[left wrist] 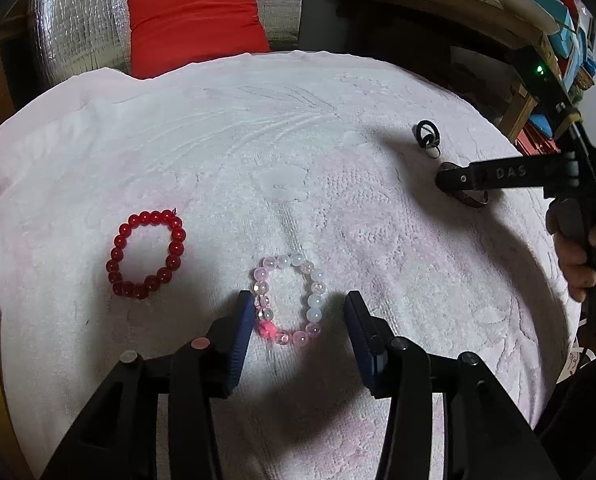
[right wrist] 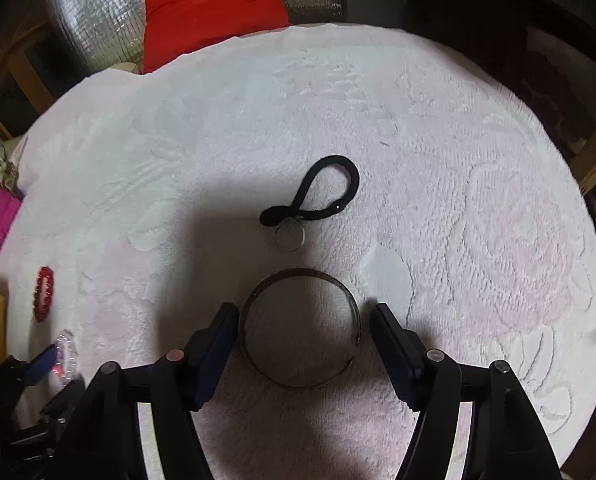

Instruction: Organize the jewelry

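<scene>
Pale pink bead bracelet [left wrist: 288,299]: flat between wide-spread left claw [left wrist: 300,312] fingers (long axis lengthwise). Metal bangle [right wrist: 300,326]: likewise bracketed by wide right claw [right wrist: 304,330].

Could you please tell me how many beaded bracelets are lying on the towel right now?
2. The red round-bead bracelet lies toward the left of the white towel; the pink-and-white translucent bead bracelet lies between the open left gripper's fingers. None appears hidden.
</scene>
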A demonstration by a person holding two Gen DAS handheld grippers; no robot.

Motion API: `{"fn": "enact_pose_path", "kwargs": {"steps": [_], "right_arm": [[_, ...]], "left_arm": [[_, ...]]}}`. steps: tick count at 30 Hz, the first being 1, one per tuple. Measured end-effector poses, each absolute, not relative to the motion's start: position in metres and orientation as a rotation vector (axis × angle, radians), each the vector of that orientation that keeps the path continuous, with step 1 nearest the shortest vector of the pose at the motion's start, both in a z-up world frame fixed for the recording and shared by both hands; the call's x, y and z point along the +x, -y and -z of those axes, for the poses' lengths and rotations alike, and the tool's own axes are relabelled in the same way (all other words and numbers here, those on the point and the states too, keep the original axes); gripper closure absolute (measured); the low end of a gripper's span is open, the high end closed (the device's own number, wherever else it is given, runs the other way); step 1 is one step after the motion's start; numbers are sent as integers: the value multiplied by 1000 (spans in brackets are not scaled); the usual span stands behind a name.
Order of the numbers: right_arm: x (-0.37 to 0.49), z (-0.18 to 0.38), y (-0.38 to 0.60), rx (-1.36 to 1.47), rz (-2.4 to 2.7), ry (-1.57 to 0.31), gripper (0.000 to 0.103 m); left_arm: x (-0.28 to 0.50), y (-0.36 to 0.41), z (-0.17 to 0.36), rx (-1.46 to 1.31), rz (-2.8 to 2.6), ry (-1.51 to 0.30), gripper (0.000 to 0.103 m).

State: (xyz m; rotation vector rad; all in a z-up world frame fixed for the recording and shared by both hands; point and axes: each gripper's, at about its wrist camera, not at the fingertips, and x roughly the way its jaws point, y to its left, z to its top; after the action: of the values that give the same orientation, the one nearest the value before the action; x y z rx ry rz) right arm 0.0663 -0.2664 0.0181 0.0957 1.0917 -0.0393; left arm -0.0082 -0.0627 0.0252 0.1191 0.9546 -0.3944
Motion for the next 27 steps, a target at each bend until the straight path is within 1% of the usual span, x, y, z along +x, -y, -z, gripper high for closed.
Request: {"fn": "enact_pose_path", "kwargs": {"steps": [2, 7, 20, 27], "right_arm": [[66, -16, 262, 85, 56, -1083, 31], [71, -15, 261, 88, 74, -1070, 36], [66, -17, 261, 82, 74, -1058, 36], [63, -17, 261, 77, 65, -1047, 36]], "left_arm": [[-8, 63, -25, 120, 395, -952, 54], [-9, 68, -23, 138, 383, -942, 49], [-13, 74, -23, 173, 330, -919, 43], [-12, 74, -23, 176, 312, -917, 43]]}}
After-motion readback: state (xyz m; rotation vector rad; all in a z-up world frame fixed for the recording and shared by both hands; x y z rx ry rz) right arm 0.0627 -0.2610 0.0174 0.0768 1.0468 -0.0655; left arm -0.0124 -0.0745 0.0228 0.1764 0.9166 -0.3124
